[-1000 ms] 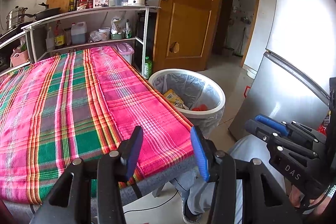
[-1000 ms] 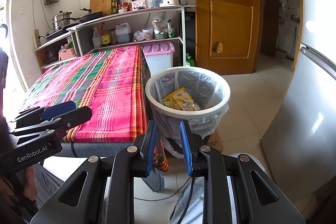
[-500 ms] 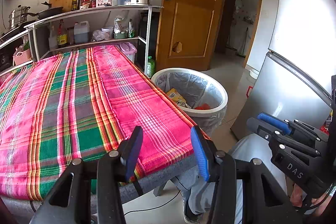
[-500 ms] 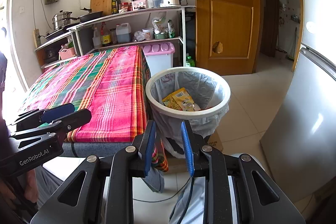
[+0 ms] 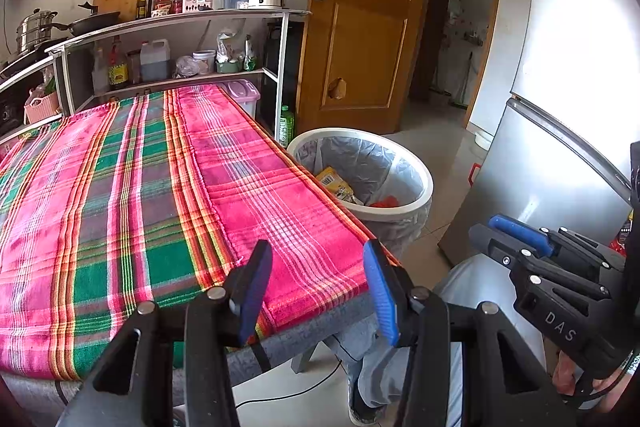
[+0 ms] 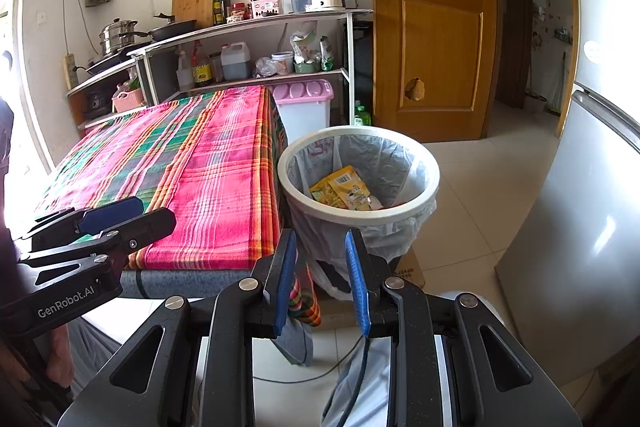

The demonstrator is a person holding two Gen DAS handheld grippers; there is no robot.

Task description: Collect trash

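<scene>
Trash [image 6: 340, 187] is sitting in the bin [image 6: 432, 183] at 12 o'clock; surface [image 5: 120, 187] is showing none; both grippers' fingers are gaping, empty.

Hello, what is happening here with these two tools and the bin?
A person holds a left gripper and a right gripper, both open and empty. The white bin beside the table already contains yellow wrappers and something red. No loose trash shows on the plaid tablecloth, so the collecting looks finished or paused.

Left gripper [image 5: 316, 287] hung level, jaws wide apart, empty; right gripper [image 6: 320, 277] level, narrower gap, also empty.
</scene>
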